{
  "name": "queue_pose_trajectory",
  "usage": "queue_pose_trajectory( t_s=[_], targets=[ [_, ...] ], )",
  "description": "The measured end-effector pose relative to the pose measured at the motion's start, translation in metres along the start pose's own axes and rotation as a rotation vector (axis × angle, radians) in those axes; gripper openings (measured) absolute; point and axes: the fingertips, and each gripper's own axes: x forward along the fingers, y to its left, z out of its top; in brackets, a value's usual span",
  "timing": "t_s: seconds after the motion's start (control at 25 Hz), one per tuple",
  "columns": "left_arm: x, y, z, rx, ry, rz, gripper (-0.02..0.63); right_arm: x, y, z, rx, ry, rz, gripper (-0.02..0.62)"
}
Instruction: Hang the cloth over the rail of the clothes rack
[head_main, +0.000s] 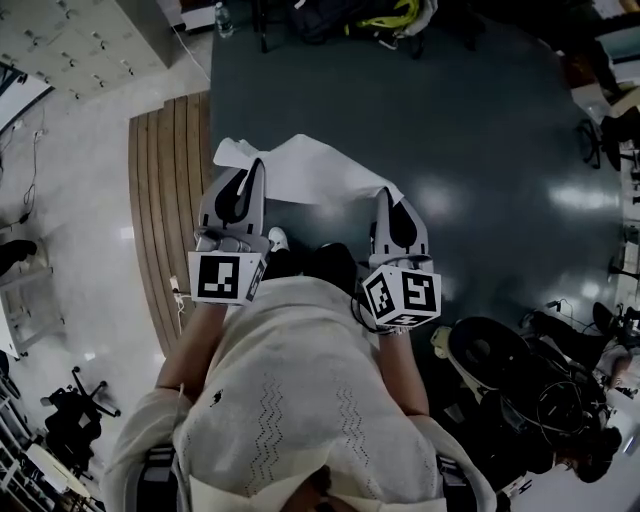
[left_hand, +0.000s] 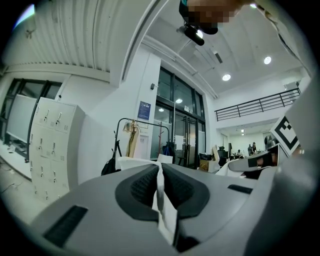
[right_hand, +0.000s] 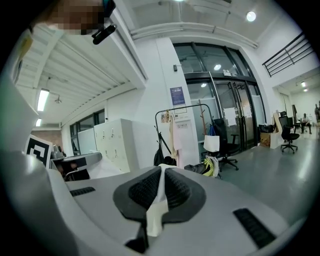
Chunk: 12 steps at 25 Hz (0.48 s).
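The left tongs (head_main: 252, 172) and the right tongs (head_main: 386, 196) each clench an edge of the white cloth (head_main: 305, 170), which hangs spread between them. The clothes rack (right_hand: 183, 111) stands well ahead.

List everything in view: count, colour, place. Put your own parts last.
cloth: one, white, stretched between the two grippers above the dark floor
clothes rack: one, black, ahead by the white wall, with a few items hanging on it
lockers: one bank, white, left of the rack
office chair: one, black, right of the rack
wooden strip: one, brown, on the floor to the person's left
left gripper: one, grey, shut on the cloth's left end
right gripper: one, grey, shut on the cloth's right end
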Motion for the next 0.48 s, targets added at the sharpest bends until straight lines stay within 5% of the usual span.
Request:
queue_pose_trajectory(
  t_s=[0.48],
  targets=[
    [0.114, 0.023, -0.011, 0.009, 0.063, 0.023, 0.021, 0.109, -0.066, 0.022, 0.038, 0.019, -0.011, 0.020]
  ],
)
